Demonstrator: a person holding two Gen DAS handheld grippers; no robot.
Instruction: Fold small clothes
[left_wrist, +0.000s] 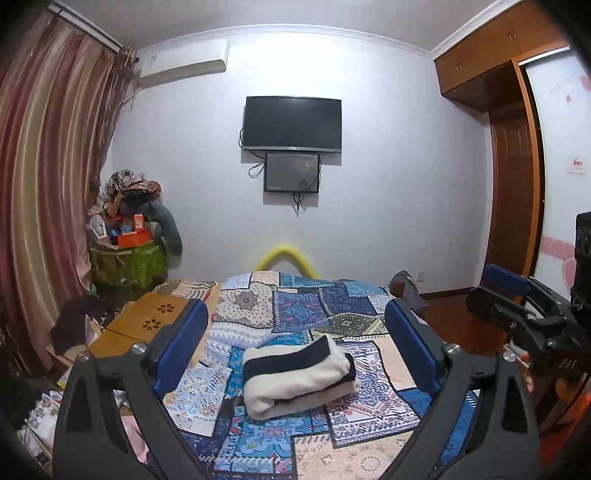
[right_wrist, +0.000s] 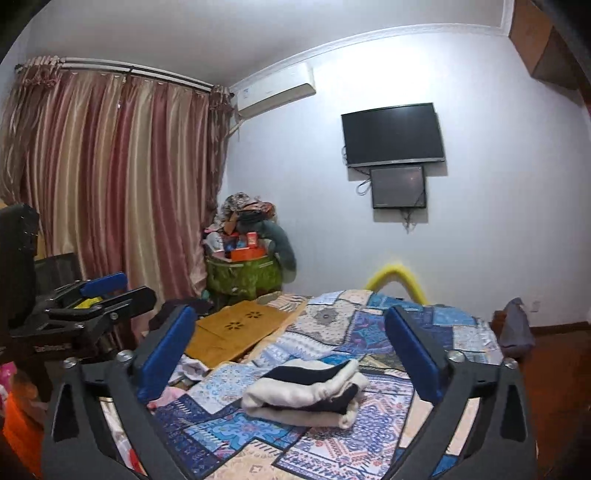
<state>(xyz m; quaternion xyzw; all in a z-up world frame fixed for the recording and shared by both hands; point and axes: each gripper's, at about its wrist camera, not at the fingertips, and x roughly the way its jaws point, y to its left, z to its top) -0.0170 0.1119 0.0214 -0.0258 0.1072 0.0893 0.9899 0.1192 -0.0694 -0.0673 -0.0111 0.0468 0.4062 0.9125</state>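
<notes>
We judge the black-and-cream garment (left_wrist: 299, 380) folded on the bed (left_wrist: 369, 424), both hand-held grippers (left_wrist: 295, 347) (right_wrist: 291, 347) wide open and empty

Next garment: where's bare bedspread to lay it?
Free: patchwork bedspread between the folded garment and the bed's far end, and the near strip in front of the garment. Crowded: left edge, with the wooden lap table and loose clothes.

Bed (left_wrist: 295, 295) with patchwork cover; folded cream-and-black garment (left_wrist: 299, 376) lies mid-bed; wooden lap tray (left_wrist: 147, 321) left of garment, at bed edge
</notes>
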